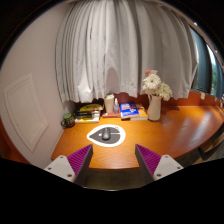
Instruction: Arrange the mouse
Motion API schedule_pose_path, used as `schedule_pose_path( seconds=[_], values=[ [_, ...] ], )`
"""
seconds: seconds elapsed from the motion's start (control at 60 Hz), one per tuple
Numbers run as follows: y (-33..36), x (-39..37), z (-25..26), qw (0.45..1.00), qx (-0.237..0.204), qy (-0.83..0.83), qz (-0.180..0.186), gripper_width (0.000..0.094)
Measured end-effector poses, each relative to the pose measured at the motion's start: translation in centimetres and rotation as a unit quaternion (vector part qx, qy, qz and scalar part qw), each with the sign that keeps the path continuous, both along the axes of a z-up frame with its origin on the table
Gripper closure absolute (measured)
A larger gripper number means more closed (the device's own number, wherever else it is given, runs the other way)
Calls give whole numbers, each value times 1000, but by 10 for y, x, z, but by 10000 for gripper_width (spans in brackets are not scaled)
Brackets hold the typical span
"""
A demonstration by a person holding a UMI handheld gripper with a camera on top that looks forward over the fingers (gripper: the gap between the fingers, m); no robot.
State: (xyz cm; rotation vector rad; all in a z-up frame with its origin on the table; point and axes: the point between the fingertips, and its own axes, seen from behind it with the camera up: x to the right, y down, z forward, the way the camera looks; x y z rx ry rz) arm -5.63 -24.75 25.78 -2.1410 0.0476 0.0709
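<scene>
On the left, at the back of the wooden surface (170, 125), a small dark object I cannot identify sits beside a low stack of books (89, 111), close under the pale curtains (120, 45). Moving toward the middle, a white mouse pad (106, 135) lies flat on the wood, and the mouse (105, 133), small, dark and rounded, rests on top of it, well ahead of the tongs (114, 157) and roughly centred between their two lines. Behind it stand a pale upright container (109, 103) and a blue-covered book (129, 111) lying flat. Further right, a white vase of flowers (153, 97) stands upright near the back edge. The tongs are spread wide with nothing between them, their magenta pads (80, 156) showing on both inner faces, held above the near part of the wood and touching nothing. The mouse is probably a light, rigid plastic shell with a smooth, curved top that could slide out of a pinch, so the best hold is likely across its two long flanks, low down near the base where the sides are straightest. Squeezing over the domed back or the buttons looks more liable to slip. The pad beneath may shift if the mouse is dragged rather than lifted, and the vase should be kept clear of.
</scene>
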Motion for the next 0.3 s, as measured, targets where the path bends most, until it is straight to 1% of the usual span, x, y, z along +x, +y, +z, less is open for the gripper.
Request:
schedule_pose_path(
  seconds=[0.3],
  values=[
    [-4, 5, 23, 1000, 21, -1, 0, 91]
  ],
)
